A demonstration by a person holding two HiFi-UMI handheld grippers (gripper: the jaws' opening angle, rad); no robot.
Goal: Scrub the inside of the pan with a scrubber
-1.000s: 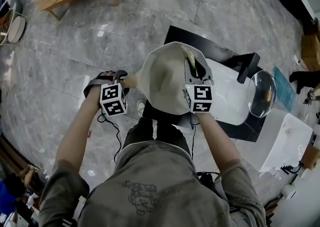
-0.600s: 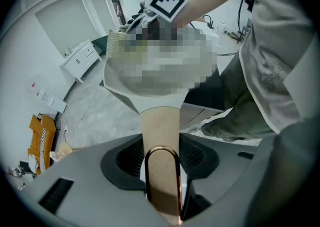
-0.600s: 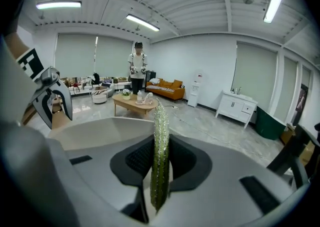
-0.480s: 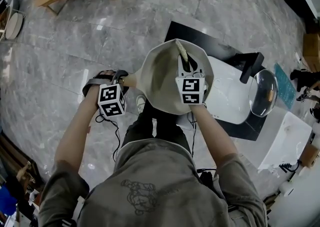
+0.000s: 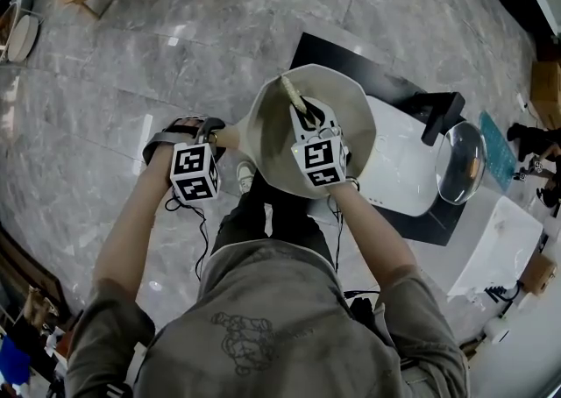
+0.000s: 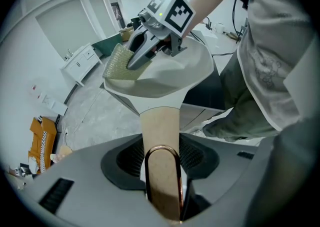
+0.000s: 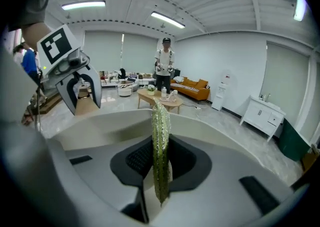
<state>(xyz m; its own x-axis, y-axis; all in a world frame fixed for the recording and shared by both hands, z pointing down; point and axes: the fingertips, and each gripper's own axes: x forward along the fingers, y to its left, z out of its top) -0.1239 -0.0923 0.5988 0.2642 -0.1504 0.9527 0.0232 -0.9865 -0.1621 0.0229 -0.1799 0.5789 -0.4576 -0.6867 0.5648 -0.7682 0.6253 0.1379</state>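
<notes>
Pan [image 5: 272,129] hangs above the floor in the head view, its handle [image 5: 230,138] running sideways to my left gripper [image 5: 209,131]. My right gripper [image 5: 307,120] reaches into the bowl with the scrubber [image 5: 292,92] sticking out away from me toward the far wall.

In the left gripper view the handle comes straight out between my jaws. They have just been closing and now clamp it on both sides. The bowl sits at the handle's far end, open side up. The scrubber lies at the far rim; I cannot tell whether it presses there.

In the right gripper view my jaws stand narrow, pinched on the thin scrubber held on edge, its long axis along the jaws. The bowl's inside spreads just ahead of and below its free end. I judge the right hand is the nearer one and does the rubbing while the left only steadies.
</notes>
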